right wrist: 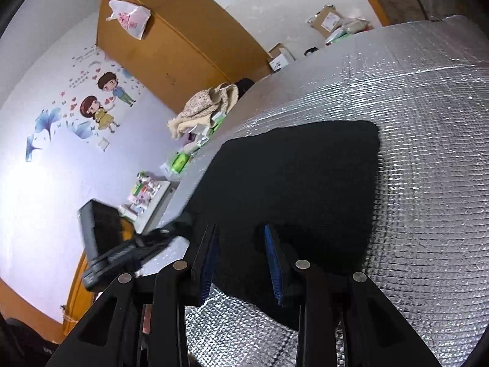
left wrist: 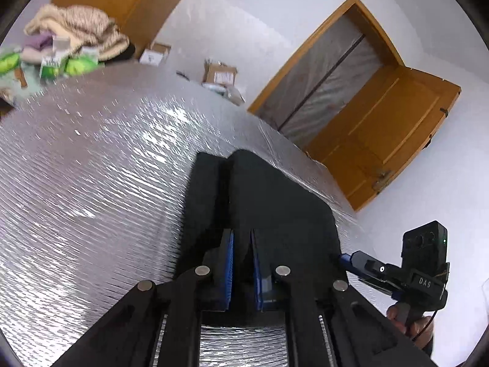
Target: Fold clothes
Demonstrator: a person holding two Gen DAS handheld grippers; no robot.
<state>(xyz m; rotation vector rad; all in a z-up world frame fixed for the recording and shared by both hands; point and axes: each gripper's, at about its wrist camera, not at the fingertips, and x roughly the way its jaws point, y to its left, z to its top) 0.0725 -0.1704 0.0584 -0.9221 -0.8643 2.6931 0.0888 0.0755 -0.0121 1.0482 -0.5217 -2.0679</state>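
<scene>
Folded black garment point(right wrist: 293, 189) on silver mat point(right wrist: 428, 159): your left tool point(left wrist: 242, 263) pinches its near edge; your right tool point(right wrist: 241, 263) straddles it unclenched. Lifting 1-sided may unfold it.

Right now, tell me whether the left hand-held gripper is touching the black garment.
Cannot tell. In the left wrist view the black garment runs between the left hand-held gripper pads, but neither pad plainly presses it.

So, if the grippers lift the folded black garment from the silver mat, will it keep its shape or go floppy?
Probably floppy: the black garment is soft cloth lying flat, so unheld parts should sag and the fold may open. It looks thin, so likely light. The silver mat looks smooth and shiny, so the garment may slide easily if pushed.
</scene>
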